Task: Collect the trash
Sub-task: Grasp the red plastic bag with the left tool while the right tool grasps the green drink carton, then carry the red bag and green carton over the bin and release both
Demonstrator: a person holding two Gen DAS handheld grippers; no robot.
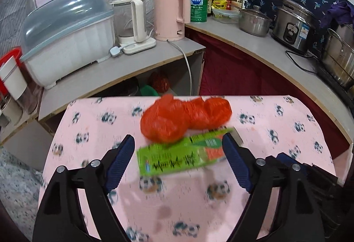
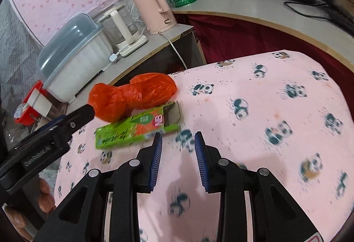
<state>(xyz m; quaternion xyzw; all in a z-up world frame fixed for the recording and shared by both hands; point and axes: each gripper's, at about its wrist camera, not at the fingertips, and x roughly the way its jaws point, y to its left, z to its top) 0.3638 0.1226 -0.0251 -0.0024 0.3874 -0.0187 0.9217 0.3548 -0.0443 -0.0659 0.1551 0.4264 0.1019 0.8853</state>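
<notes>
The tabletop (image 1: 265, 131), covered by a pink cloth printed with pandas, carried two items of trash. A crumpled orange plastic bag (image 1: 185, 118) lay toward its far edge. A flattened green carton (image 1: 177, 157) lay just in front of the bag and touched it, one end open and facing right.

The left tongs (image 1: 178, 149) stood spread wide above the cloth, the carton lying in the span between the two blue pads without either pad pressing on it. Nothing was gripped. In the right wrist view the same tool entered from the left edge, its tip beside the bag, with a hand (image 2: 44, 200) visible below it.

The right tongs (image 2: 178, 138) stood partly parted over bare cloth, just right of the carton's near end, with nothing between the pads.

Behind the tabletop, a lower shelf held a lidded white container (image 1: 66, 42), a glass kettle (image 1: 132, 20) and a pink kettle (image 1: 170, 14). Both views were somewhat blurred.
</notes>
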